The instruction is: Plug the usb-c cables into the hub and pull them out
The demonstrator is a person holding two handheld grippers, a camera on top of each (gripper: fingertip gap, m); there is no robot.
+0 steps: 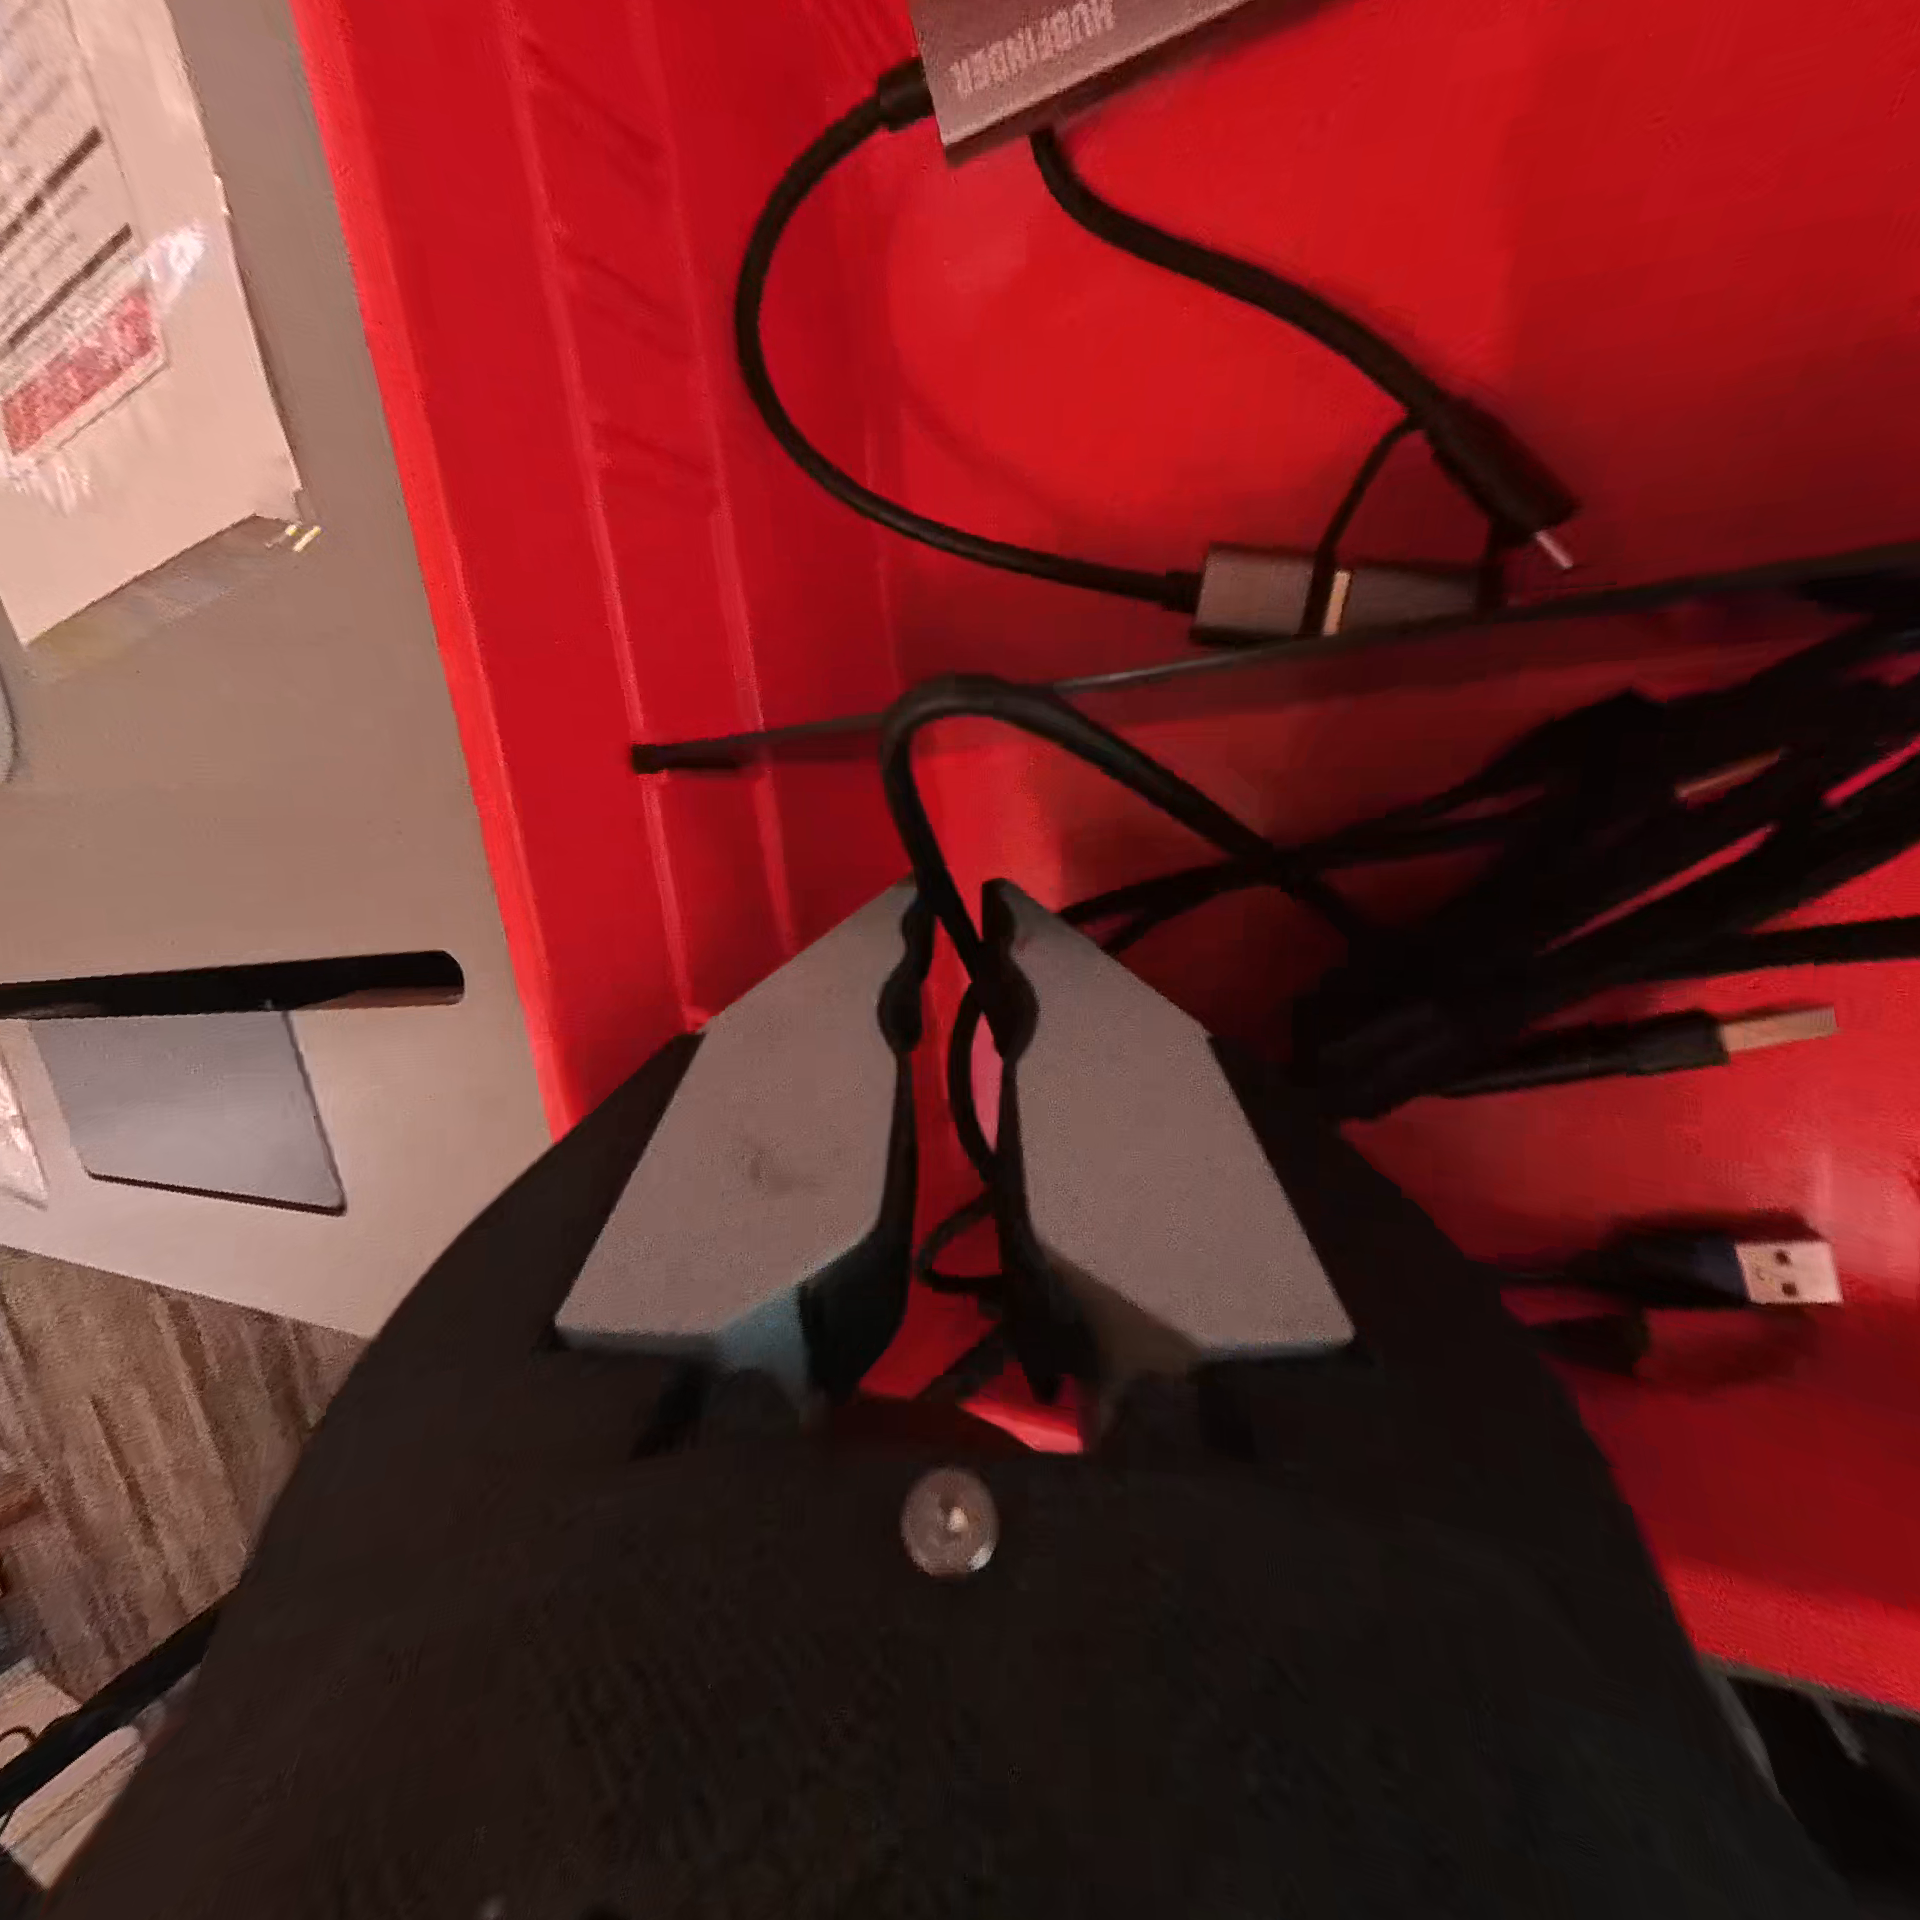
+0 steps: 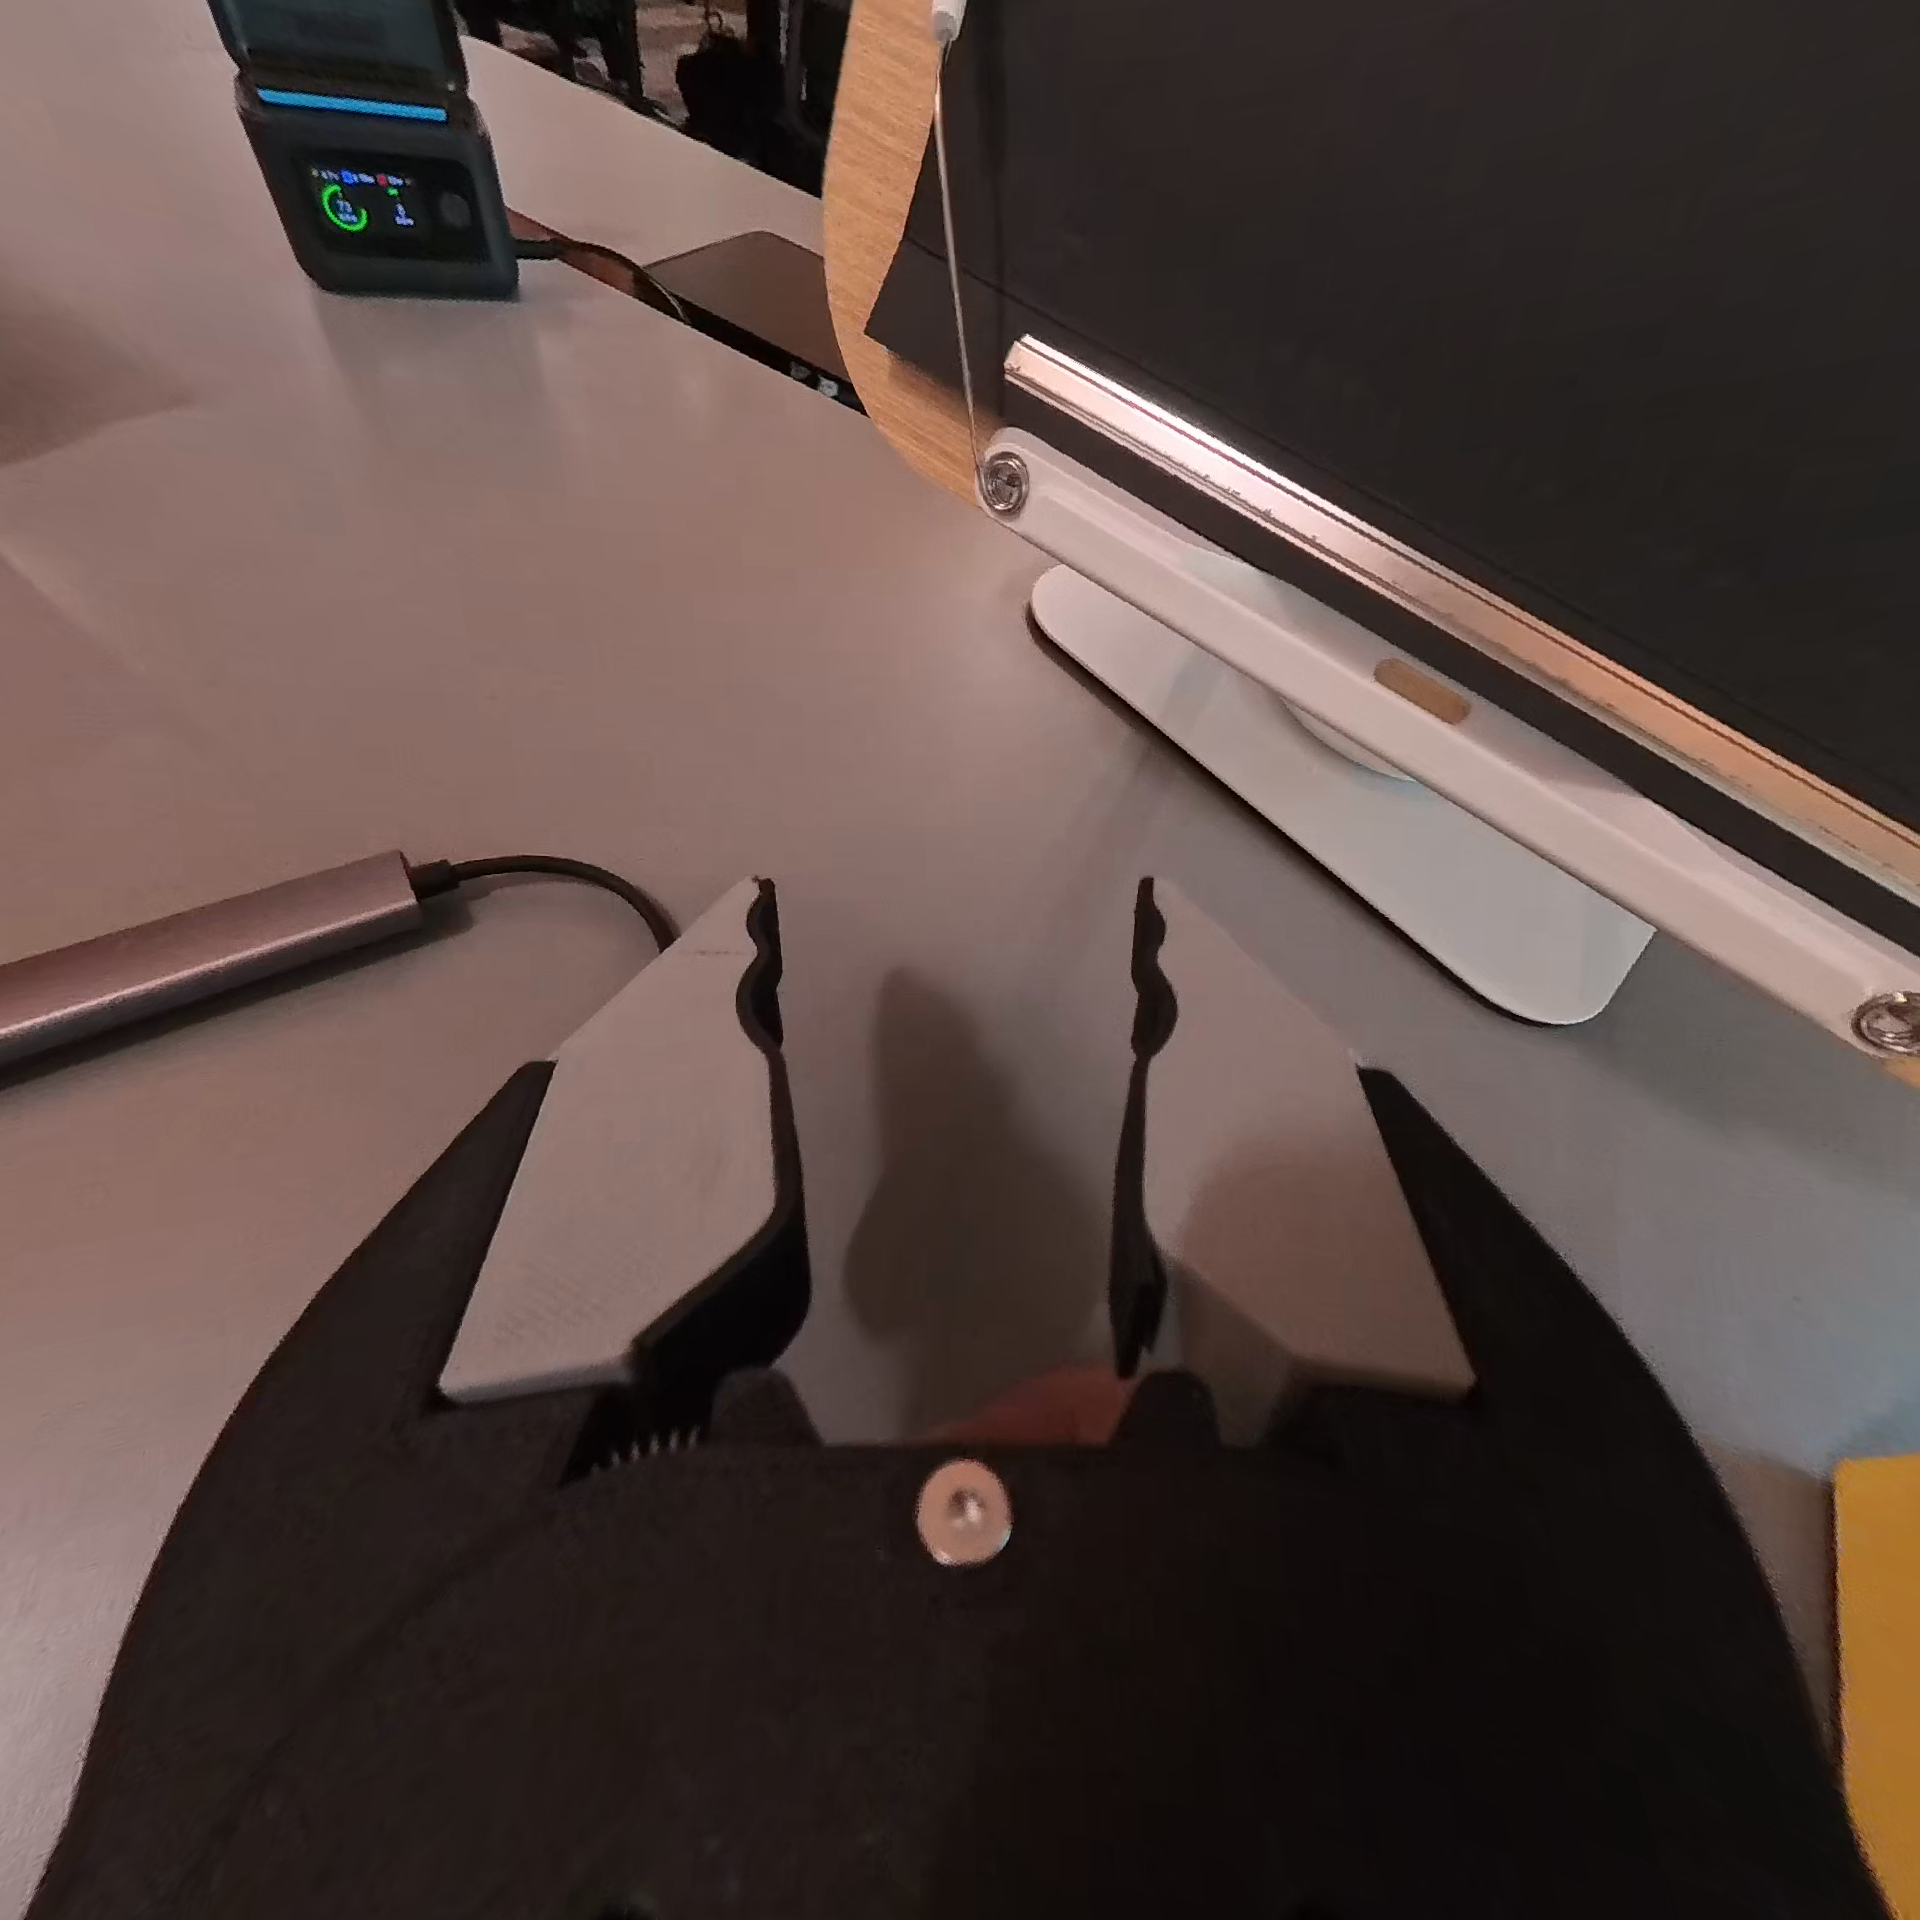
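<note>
In the left wrist view my left gripper (image 1: 951,920) is shut on a thin black cable (image 1: 906,774) that loops up out of its fingertips, above a red bin (image 1: 1143,343). A grey hub (image 1: 1039,73) lies at the top of the bin with two black leads; one ends in a bare usb-c plug (image 1: 1527,499), the other in a grey connector (image 1: 1278,603). In the right wrist view my right gripper (image 2: 956,904) is open and empty over a grey table (image 2: 520,571). A second grey hub (image 2: 208,956) with a black lead (image 2: 561,868) lies to its left.
A dark divider (image 1: 1351,649) crosses the red bin; behind it lies a tangle of black cables (image 1: 1558,883) with usb-a plugs (image 1: 1766,1039). A dark screen on a white stand (image 2: 1351,790) fills the right of the table. A small device with a lit display (image 2: 374,208) stands far left. Tip to tip, the grippers are about 55 cm apart.
</note>
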